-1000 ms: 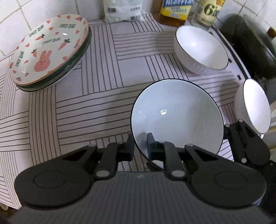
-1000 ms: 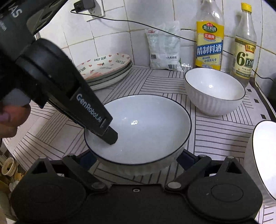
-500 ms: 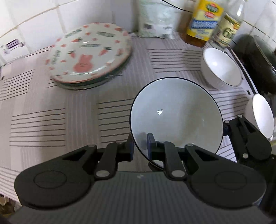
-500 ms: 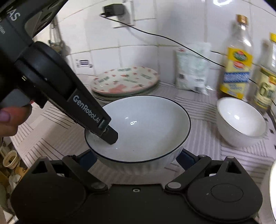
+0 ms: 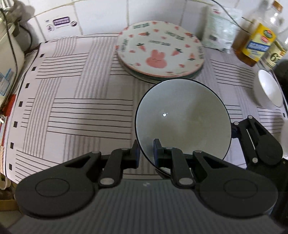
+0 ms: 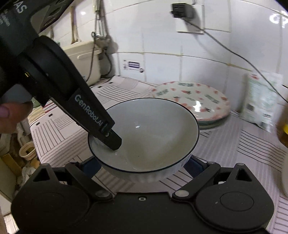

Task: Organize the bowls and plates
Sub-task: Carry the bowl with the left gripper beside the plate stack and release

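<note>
A white bowl with a dark rim (image 5: pixel 183 115) (image 6: pixel 151 133) is held above the striped cloth by both grippers. My left gripper (image 5: pixel 146 151) is shut on its near-left rim, one finger inside (image 6: pixel 109 138). My right gripper (image 6: pixel 142 167) spans the bowl's body, its fingers against both sides; it shows at the bowl's right in the left wrist view (image 5: pixel 255 142). A stack of plates topped by a bunny-and-carrot plate (image 5: pixel 160 50) (image 6: pixel 192 99) lies just beyond the bowl. A second white bowl (image 5: pixel 269 90) stands at the right.
Striped cloth (image 5: pixel 72 100) covers the counter. A white packet (image 5: pixel 221 28) (image 6: pixel 261 100) and two bottles (image 5: pixel 257 39) stand by the tiled wall. A white appliance (image 5: pixel 9 50) is at the far left, a wall socket with plug (image 6: pixel 181 10) above.
Both grippers have carried the bowl leftward across the counter. The plate stack now lies directly beyond it, and the other bowls have slid to the right edge of view.
</note>
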Tool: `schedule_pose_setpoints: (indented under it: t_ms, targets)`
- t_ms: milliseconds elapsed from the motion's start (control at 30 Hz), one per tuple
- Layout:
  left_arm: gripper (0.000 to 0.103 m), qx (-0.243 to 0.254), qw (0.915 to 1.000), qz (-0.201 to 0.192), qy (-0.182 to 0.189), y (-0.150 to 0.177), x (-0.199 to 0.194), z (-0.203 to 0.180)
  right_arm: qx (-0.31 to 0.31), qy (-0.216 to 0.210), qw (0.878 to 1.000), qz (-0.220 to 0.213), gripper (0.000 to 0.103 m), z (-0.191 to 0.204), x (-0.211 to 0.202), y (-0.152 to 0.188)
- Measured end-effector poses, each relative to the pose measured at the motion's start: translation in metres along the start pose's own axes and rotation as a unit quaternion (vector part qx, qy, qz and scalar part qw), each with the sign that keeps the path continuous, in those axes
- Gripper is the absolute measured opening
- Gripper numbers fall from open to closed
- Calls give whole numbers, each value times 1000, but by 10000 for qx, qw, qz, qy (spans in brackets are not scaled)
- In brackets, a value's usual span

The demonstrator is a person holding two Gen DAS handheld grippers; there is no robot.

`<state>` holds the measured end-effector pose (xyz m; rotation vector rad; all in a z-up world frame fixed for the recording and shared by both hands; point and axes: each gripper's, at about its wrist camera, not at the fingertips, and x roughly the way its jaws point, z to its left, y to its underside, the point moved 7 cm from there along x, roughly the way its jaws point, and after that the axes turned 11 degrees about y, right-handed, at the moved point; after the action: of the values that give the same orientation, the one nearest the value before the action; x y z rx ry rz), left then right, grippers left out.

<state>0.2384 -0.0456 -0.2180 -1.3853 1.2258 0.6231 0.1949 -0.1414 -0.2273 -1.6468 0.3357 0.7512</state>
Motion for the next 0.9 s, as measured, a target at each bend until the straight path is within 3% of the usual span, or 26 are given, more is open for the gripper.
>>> schedule_pose_setpoints:
  t_ms: [233,367,533,633,733,900]
  targets:
    - [14,-28,9997,89,-215,-3,22,11,-151,-55,9999,58,99,10,23,2]
    - [14,-202,9985,324,-387,2,36,14,-233,-113,9994,250,99,11,39,9]
    - [15,-450,9975,366,-406,5,37,16,-225,-125,9988,418,98,14,46,12]
    - [17,-493,9974,348,-399,6,31,15,-133,-74,9972,736,98,14,48,13]
    - [21,-401,9974,436,-406,9,22,11,-75,134,9951,980,98,9,43,17]
    - [21,-289,9977,478,-374,10,2,1,206,247,9957,865,98,0,10,19]
